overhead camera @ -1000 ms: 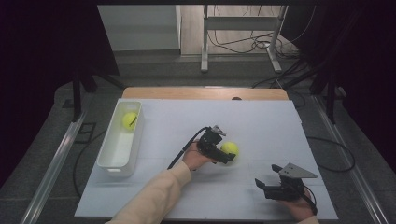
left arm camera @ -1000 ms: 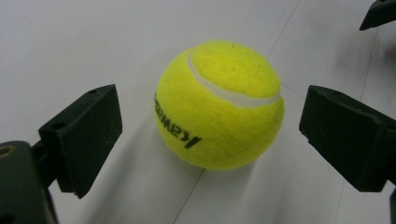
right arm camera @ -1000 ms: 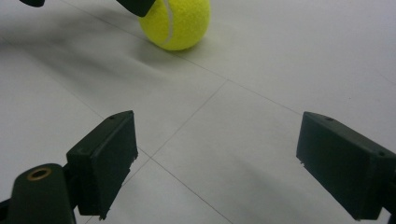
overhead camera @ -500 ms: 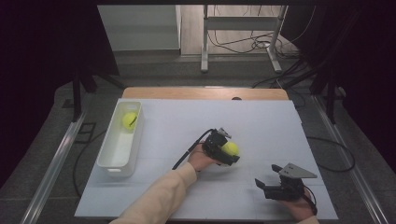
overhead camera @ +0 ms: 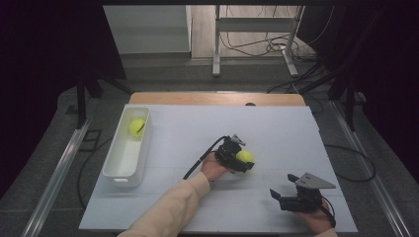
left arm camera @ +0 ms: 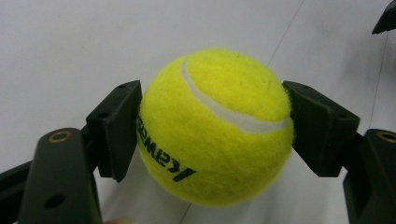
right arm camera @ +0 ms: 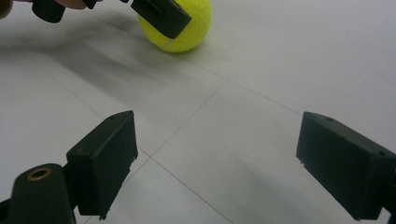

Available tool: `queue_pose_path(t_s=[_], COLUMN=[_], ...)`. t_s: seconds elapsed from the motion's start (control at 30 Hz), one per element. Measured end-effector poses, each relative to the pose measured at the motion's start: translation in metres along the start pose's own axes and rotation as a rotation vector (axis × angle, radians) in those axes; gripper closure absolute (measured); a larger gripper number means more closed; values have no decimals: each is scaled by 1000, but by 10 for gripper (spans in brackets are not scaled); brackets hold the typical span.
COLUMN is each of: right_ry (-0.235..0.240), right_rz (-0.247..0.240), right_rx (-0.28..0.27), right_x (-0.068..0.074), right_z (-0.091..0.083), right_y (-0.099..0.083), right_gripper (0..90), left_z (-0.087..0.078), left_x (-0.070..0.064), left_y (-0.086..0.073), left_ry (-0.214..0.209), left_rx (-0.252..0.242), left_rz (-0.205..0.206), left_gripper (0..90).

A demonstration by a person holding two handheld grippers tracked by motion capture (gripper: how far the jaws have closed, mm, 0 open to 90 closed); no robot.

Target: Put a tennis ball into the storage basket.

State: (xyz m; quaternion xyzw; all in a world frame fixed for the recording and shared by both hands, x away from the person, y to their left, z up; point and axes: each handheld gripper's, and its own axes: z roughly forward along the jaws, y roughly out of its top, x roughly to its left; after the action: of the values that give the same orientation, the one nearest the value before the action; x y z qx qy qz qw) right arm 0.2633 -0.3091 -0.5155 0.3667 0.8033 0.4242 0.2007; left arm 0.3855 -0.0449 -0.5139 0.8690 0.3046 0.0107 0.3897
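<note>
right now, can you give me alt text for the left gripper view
A fuzzy yellow tennis ball with a white seam and black lettering sits clamped between the left gripper's two black jaws, one pad on each side. Behind it lies a plain white table surface.

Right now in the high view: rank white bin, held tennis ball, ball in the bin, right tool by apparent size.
1. white bin
2. right tool, plate included
3. held tennis ball and ball in the bin: look alike; the left tool partly hides the held one, so unranked.
</note>
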Motion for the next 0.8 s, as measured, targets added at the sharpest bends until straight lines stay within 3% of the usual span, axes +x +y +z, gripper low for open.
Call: queue_pose_path(t_s=[0.8], right_ry=[1], right_rz=[0], right_rx=[-5], right_x=[0], right_z=[-1], right_y=[0], right_gripper=[129], left_z=[-18], left_x=[-6], left_y=[2], left_ry=[6], left_rx=[-44], left_rz=[22], left_gripper=[256])
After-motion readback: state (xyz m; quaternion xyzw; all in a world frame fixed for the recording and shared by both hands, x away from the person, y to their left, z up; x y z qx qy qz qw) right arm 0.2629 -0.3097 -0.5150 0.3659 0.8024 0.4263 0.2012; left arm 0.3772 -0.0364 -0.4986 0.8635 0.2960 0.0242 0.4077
